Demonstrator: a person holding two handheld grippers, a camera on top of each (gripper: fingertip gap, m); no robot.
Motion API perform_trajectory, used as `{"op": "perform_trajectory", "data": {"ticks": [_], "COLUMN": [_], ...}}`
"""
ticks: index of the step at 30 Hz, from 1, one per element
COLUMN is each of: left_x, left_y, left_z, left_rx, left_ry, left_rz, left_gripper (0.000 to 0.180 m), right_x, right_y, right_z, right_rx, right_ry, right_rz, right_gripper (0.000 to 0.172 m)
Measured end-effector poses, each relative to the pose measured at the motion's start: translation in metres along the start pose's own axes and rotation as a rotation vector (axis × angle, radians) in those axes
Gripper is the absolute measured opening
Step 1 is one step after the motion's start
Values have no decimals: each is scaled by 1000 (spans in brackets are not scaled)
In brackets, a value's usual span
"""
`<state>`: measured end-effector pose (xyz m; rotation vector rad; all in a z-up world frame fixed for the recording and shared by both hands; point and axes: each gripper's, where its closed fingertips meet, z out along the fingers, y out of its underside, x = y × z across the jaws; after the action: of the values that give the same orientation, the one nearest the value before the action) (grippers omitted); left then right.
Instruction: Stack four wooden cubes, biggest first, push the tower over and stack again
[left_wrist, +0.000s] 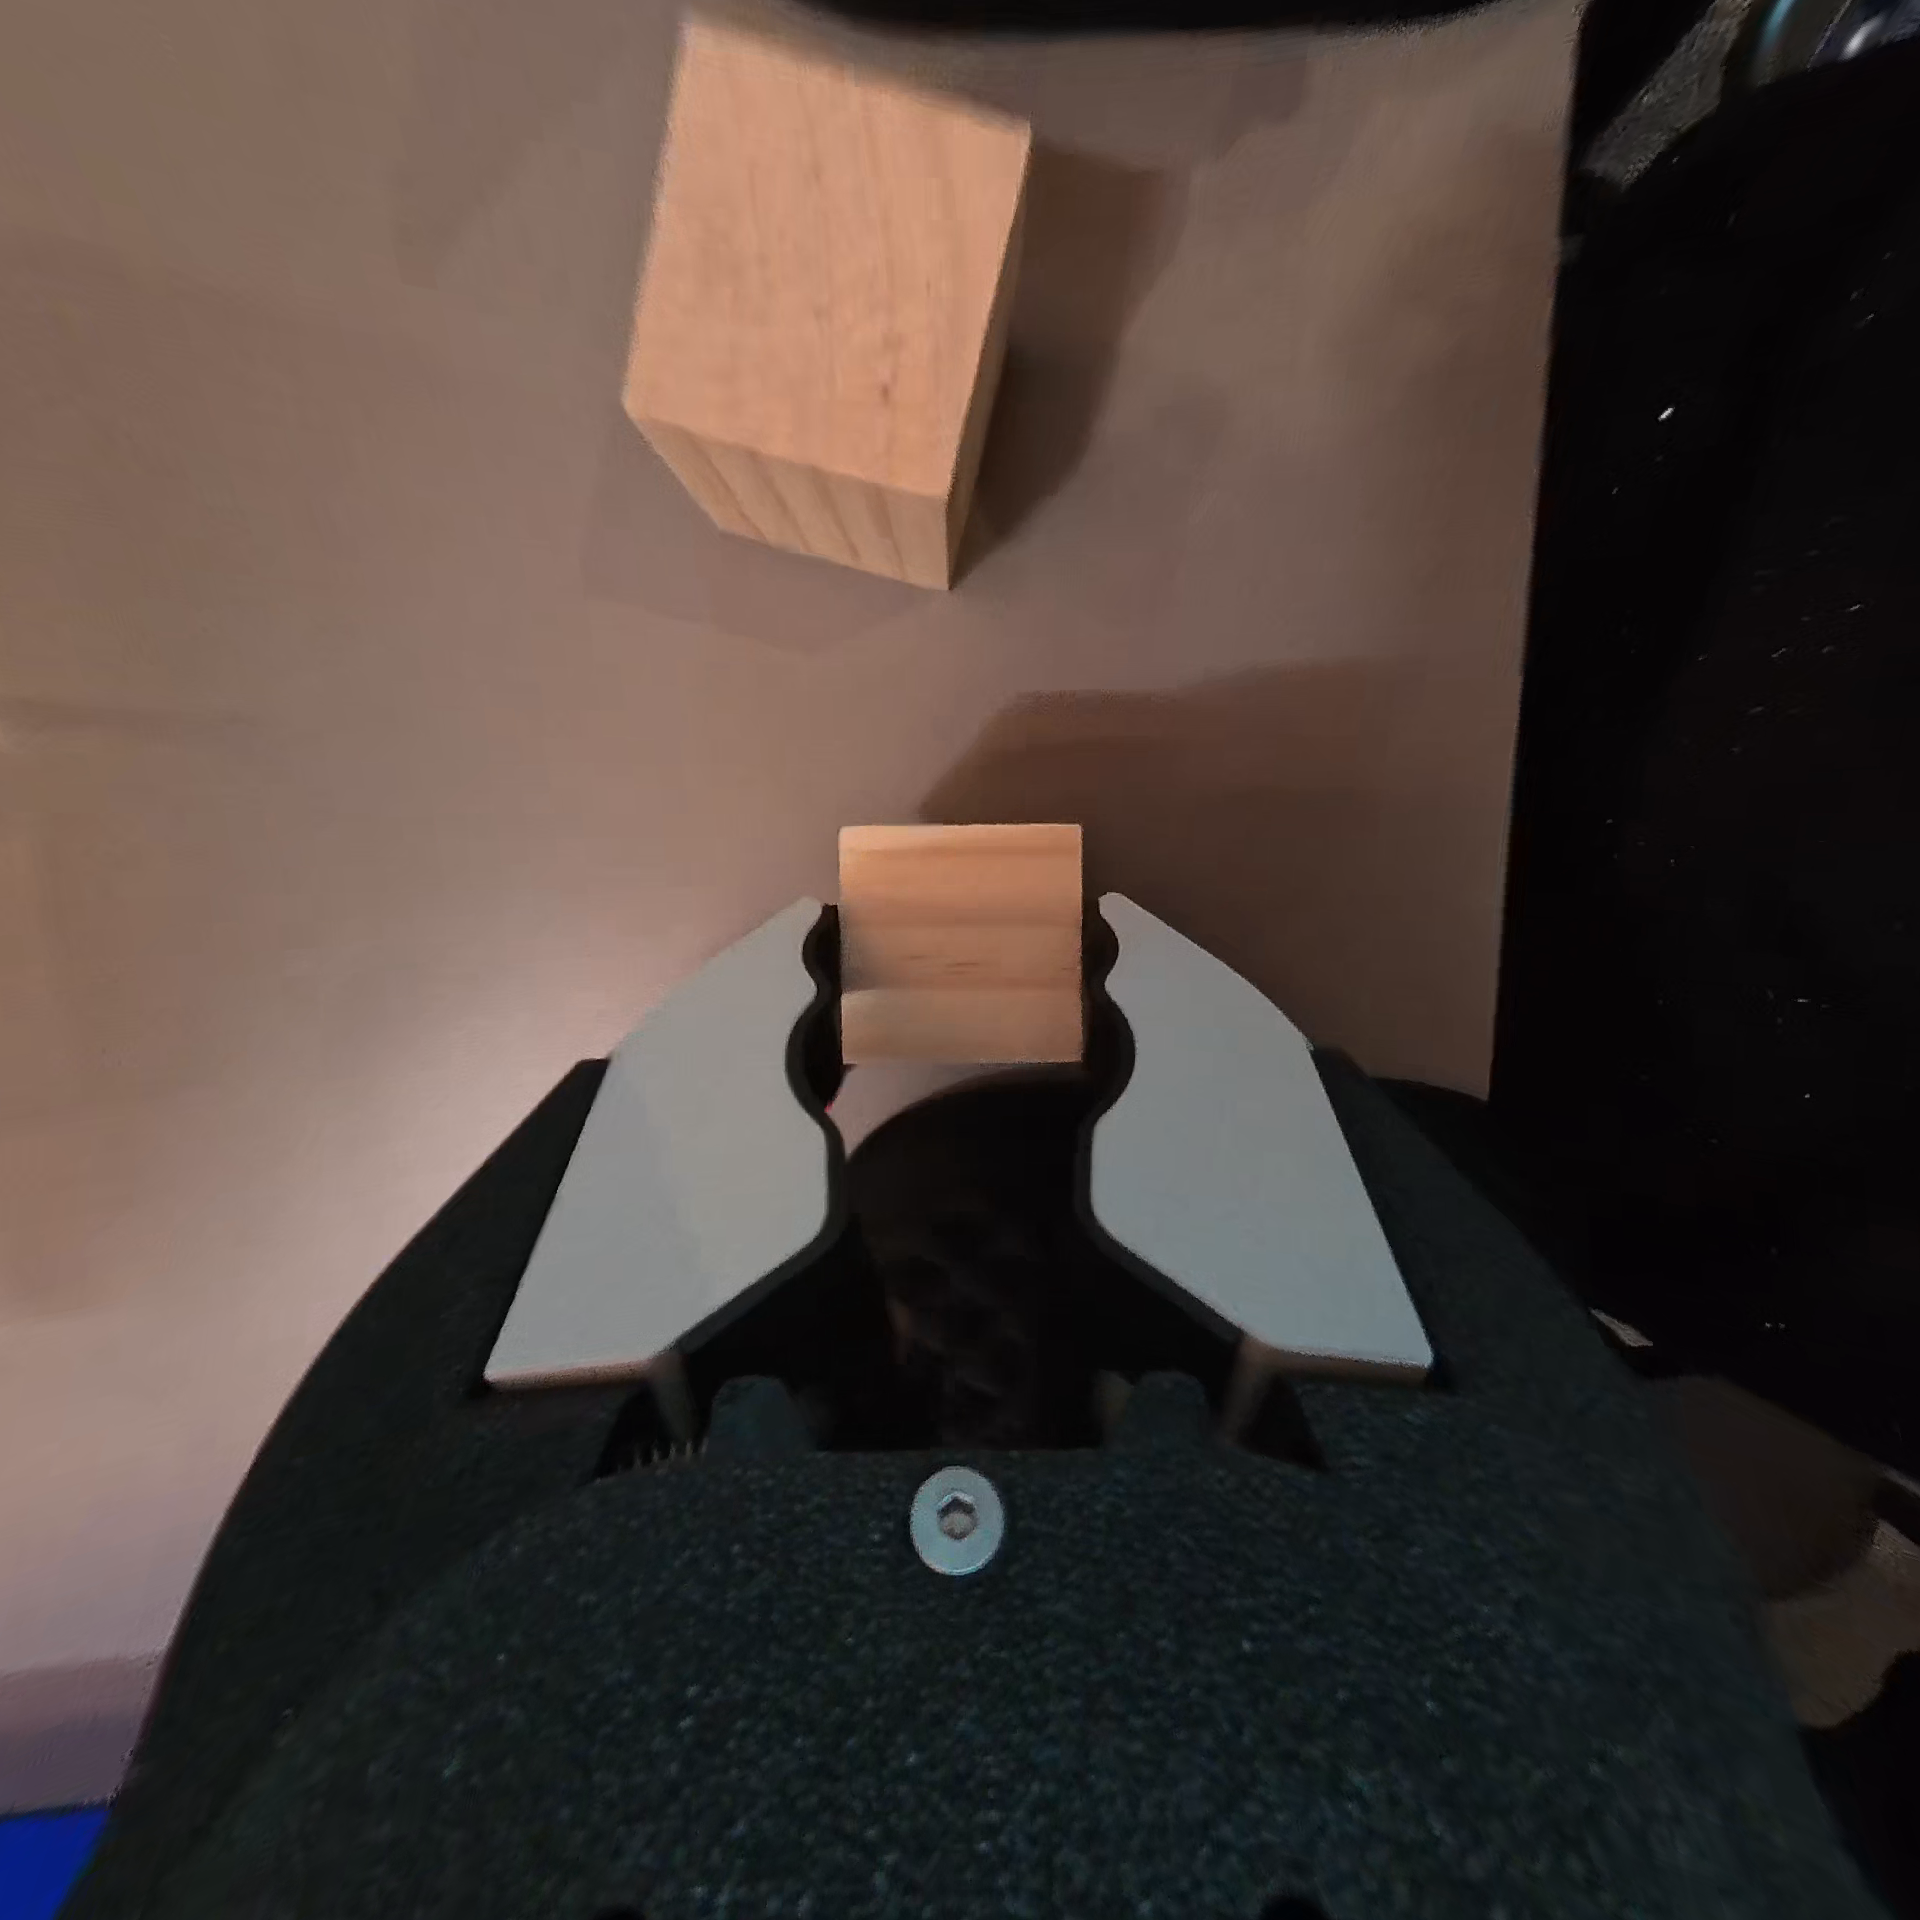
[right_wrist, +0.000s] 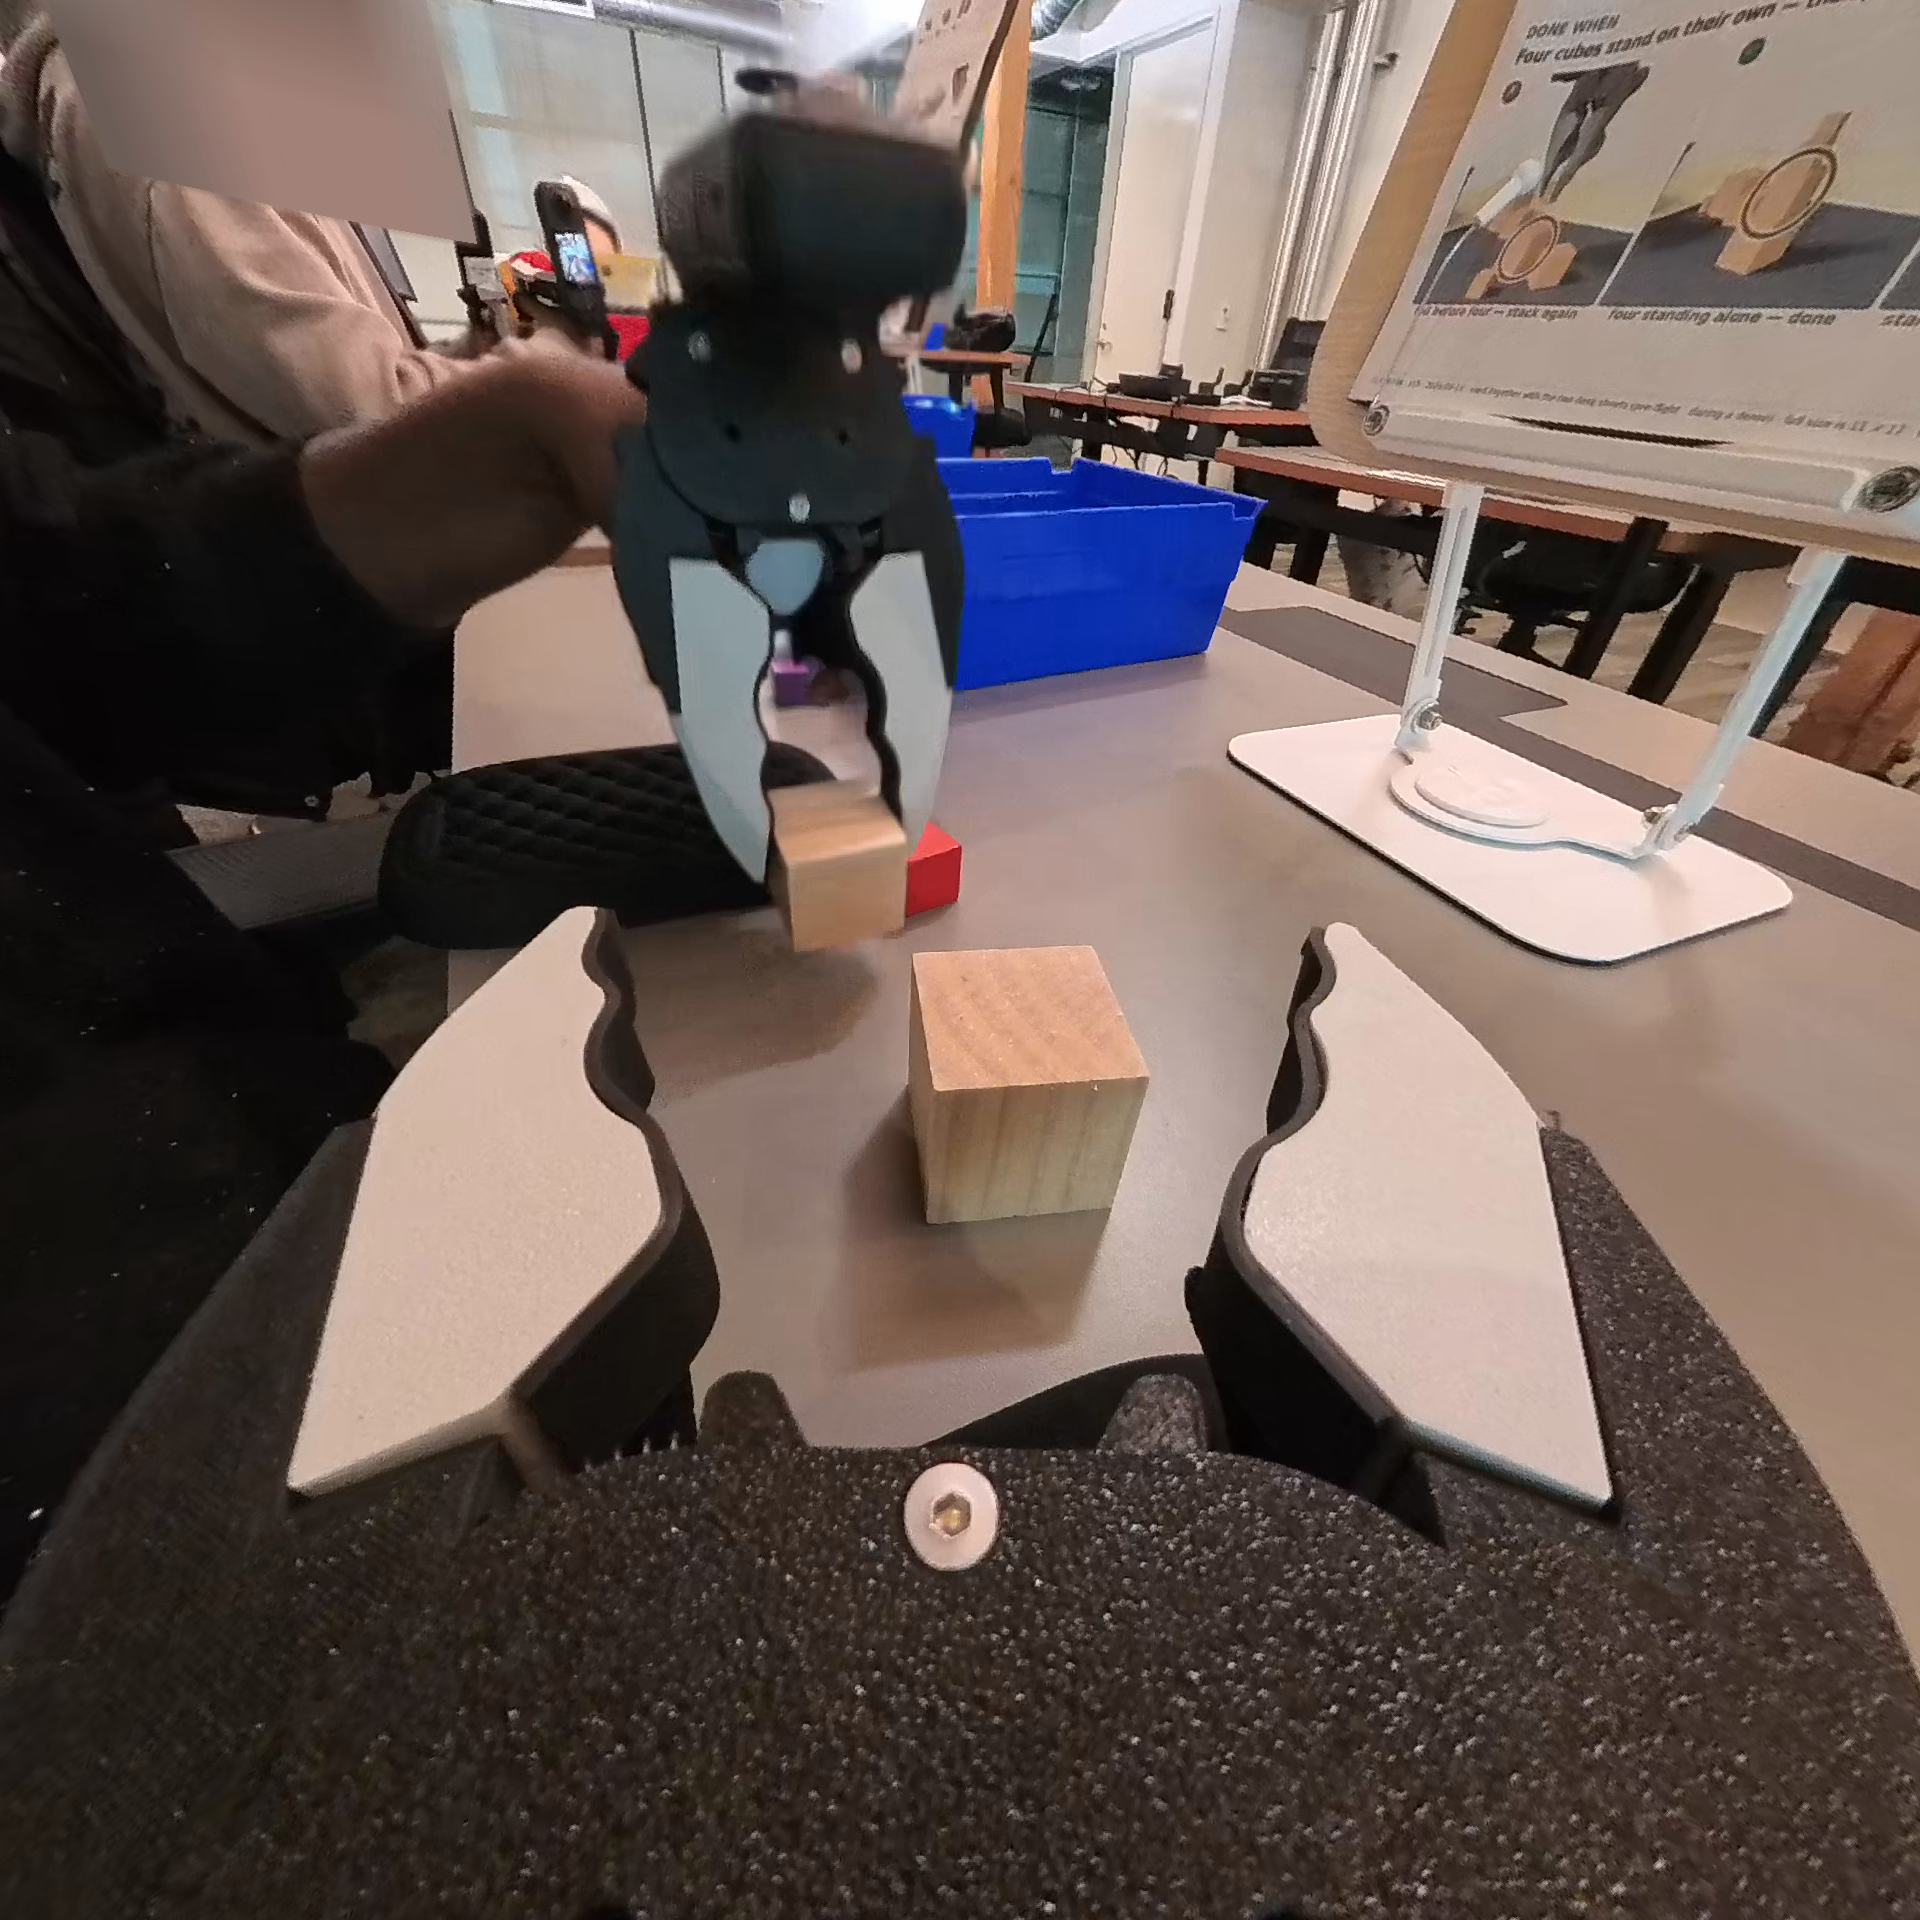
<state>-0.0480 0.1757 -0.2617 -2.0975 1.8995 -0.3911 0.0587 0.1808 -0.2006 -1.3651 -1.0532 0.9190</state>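
Observation:
My left gripper (left_wrist: 961, 925) is shut on a plain wooden cube (left_wrist: 961, 940) and holds it above the grey table (left_wrist: 312, 623). The right wrist view shows the same left gripper (right_wrist: 826, 821) pointing down with that cube (right_wrist: 840, 878) pinched at its fingertips, clear of the table. A second wooden cube (left_wrist: 821, 312) stands on the table beyond it. My right gripper (right_wrist: 961, 961) is open wide, low over the table, with this second cube (right_wrist: 1023, 1086) standing between its fingers (right_wrist: 499, 1143) untouched.
A red block (right_wrist: 935, 868) lies behind the held cube. A blue bin (right_wrist: 1091, 566) stands farther back, with a small purple block (right_wrist: 792, 681) in front of it. A white stand (right_wrist: 1507, 831) bearing an instruction card is at the right. A person's sleeve (right_wrist: 208, 582) and a black padded object (right_wrist: 561, 831) are at the left. About 15 centimetres separates my left fingertips from my right.

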Motion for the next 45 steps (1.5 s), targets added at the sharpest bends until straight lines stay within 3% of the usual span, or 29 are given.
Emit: {"op": "perform_trajectory", "data": {"ticks": [6, 12, 23, 39, 42, 45], "left_x": [-8, -12, -17, -18, -19, -22], "left_y": [-66, -100, -103, -103, -103, -98], "left_z": [-40, -19, 4, 10, 9, -2], "left_rx": [125, 114, 103, 107, 111, 124], "left_ry": [11, 78, 113, 124, 121, 99], "left_rz": [133, 225, 248, 235, 213, 198], "left_gripper": [44, 44, 44, 45, 62, 68], "right_x": [2, 1, 2, 2, 2, 2], "right_y": [1, 0, -1, -2, -2, -2], "right_z": [1, 0, -1, -2, -2, -2], "right_rx": [-7, 1, 14, 18, 20, 25], "right_ry": [11, 8, 0, 2, 2, 3], "right_rz": [4, 5, 17, 15, 17, 19], "right_gripper": [118, 118, 117, 116, 116, 116]}}
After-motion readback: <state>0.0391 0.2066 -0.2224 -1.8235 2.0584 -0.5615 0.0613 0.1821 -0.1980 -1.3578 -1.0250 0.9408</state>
